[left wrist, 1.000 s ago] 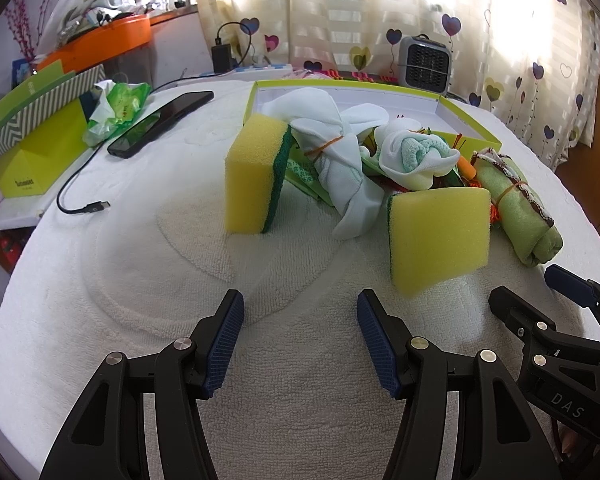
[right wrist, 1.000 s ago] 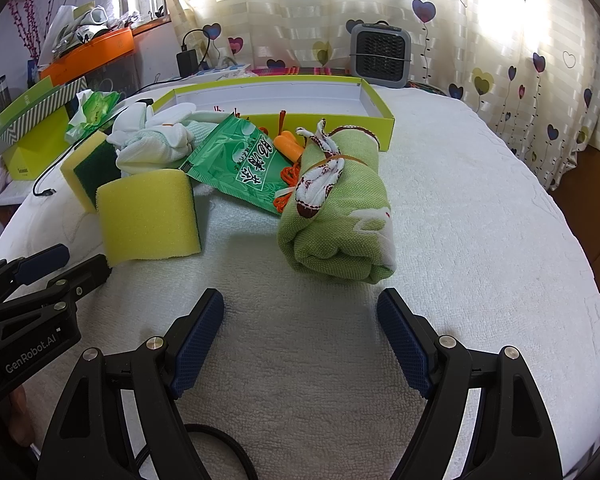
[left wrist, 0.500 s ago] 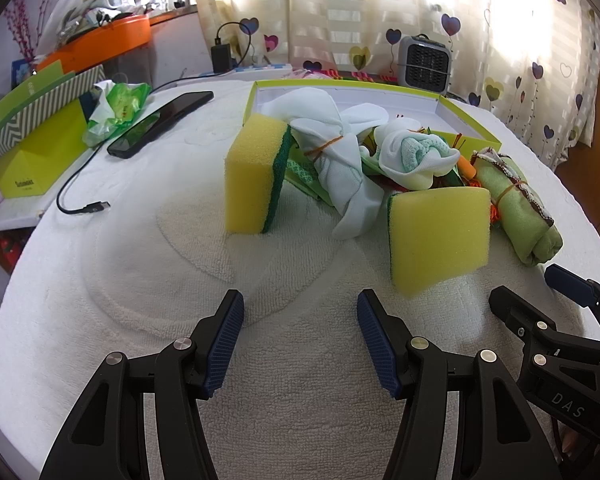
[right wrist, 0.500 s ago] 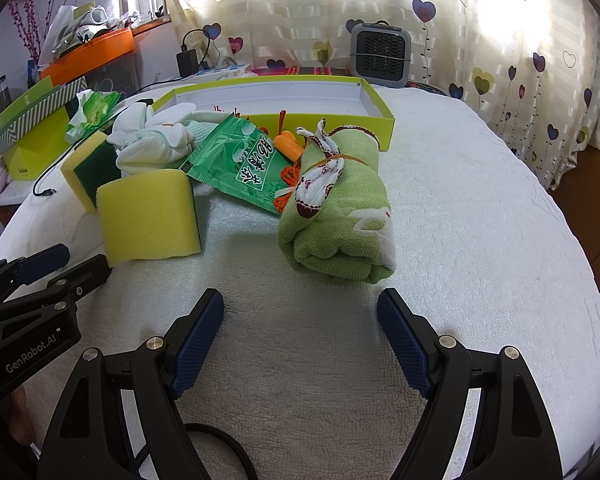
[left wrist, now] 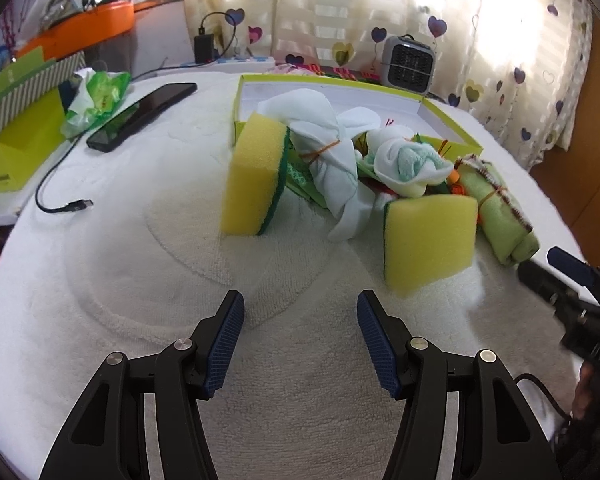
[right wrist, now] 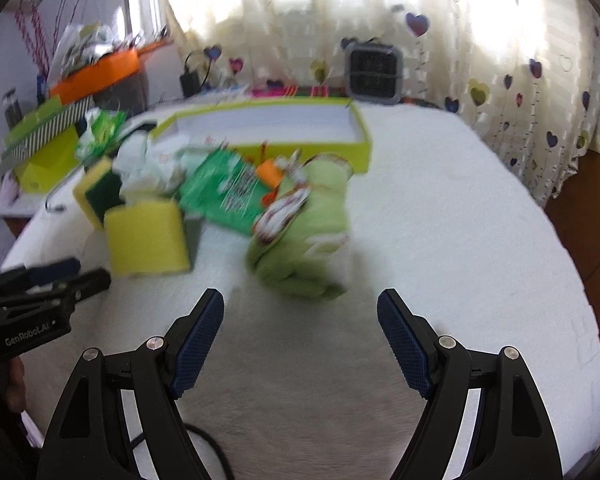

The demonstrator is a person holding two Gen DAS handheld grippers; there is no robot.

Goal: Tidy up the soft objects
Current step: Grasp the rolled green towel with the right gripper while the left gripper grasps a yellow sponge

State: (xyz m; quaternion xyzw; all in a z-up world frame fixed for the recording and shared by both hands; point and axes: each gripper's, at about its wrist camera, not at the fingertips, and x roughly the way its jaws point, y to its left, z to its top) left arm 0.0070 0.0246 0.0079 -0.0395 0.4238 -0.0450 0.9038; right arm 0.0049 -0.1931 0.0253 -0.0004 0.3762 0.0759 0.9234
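A pile of soft things lies on the white towel-covered table in front of a shallow lime-green box [left wrist: 452, 128]. Two yellow sponges stand on edge, one at the left [left wrist: 256, 180] and one nearer [left wrist: 430, 240]. Between them lie a tied white cloth [left wrist: 328, 156], a white-and-mint sock ball [left wrist: 408, 164] and a rolled green towel [left wrist: 500, 208]. My left gripper [left wrist: 300, 340] is open and empty, short of the sponges. My right gripper [right wrist: 300, 340] is open and empty, just before the green towel [right wrist: 304, 240]; that view is blurred.
A black phone [left wrist: 140, 116] and a loose cable [left wrist: 60, 200] lie at the left. Green boxes [left wrist: 16, 140] and an orange tray [left wrist: 84, 32] crowd the left edge. A small grey heater [left wrist: 410, 60] stands behind the box. A green wipes packet [right wrist: 228, 192] lies in the pile.
The right gripper has moved, blurring its view; the pile sits a little farther and lower in it. The left gripper and all objects stay put.
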